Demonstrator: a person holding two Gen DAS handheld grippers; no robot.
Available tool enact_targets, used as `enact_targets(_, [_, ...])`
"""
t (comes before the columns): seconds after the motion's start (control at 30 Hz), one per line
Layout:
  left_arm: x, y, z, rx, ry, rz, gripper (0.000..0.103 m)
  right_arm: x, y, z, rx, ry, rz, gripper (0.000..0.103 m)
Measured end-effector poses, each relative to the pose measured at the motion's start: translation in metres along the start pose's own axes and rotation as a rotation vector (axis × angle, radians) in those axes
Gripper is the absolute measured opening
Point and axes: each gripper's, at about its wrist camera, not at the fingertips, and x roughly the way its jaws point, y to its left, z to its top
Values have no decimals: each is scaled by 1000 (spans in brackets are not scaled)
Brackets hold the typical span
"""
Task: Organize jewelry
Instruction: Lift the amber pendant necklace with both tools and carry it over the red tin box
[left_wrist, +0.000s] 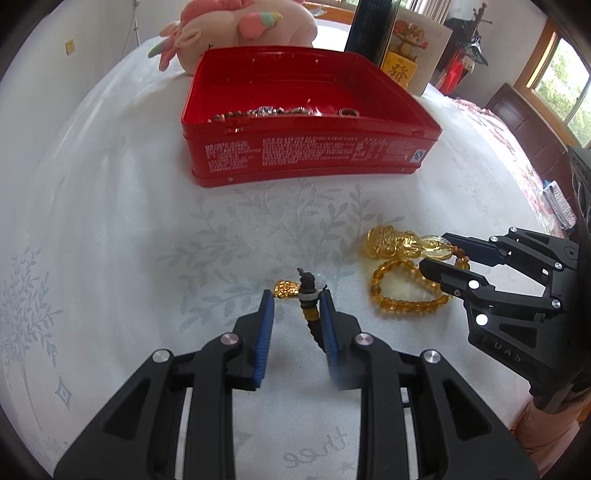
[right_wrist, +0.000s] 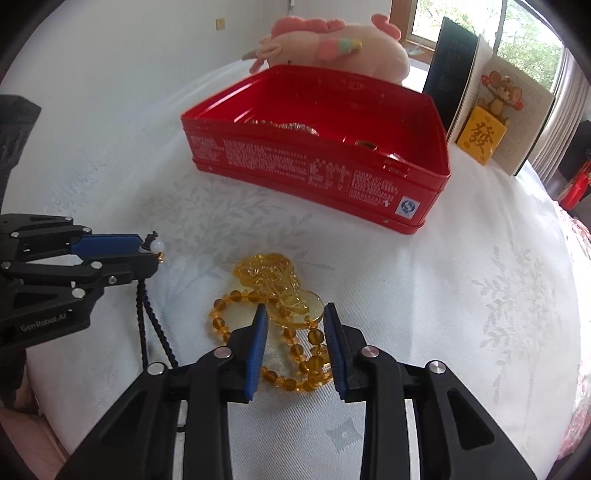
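An open red tin (left_wrist: 310, 151) (right_wrist: 314, 166) stands on the white cloth and holds several bead strings (left_wrist: 258, 112) and a ring (right_wrist: 365, 144). My left gripper (left_wrist: 296, 293) (right_wrist: 151, 254) is shut on a dark cord pendant (left_wrist: 308, 291). Its gold charm (left_wrist: 286, 288) and white bead (right_wrist: 155, 245) fill the gap at the tips, and the cord (right_wrist: 142, 314) trails below. To its right, my right gripper (right_wrist: 295, 308) (left_wrist: 434, 251) is shut on an amber bead bracelet (right_wrist: 221, 325) (left_wrist: 402, 306), pressing its clear amber disc (right_wrist: 306, 306). The bracelet's gold figure (left_wrist: 388, 242) rests on the cloth.
A pink plush toy (left_wrist: 243, 29) (right_wrist: 332, 44) lies behind the tin. A dark box (right_wrist: 448, 85) and an open card with a cartoon mouse (right_wrist: 495, 107) stand at the back right. The cloth's edge drops off at the right, with dark furniture (left_wrist: 517, 118) beyond.
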Motion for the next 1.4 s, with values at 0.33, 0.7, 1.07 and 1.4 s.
enact_targets(0.33, [-22, -6, 3, 10, -56, -2, 24, -25, 5, 3, -24, -57, 0, 30])
enact_targets(0.7, [-37, -8, 13, 23, -86, -7, 24, -45, 5, 15, -33, -97, 22, 30])
enact_targets(1.07, [-56, -7, 43, 23, -143, -2, 24, -56, -16, 45, -1, -102, 44, 7])
enact_targets(1.4, [-76, -5, 72, 16, -199, -19, 24, -92, -32, 80, 18, -197, 63, 7])
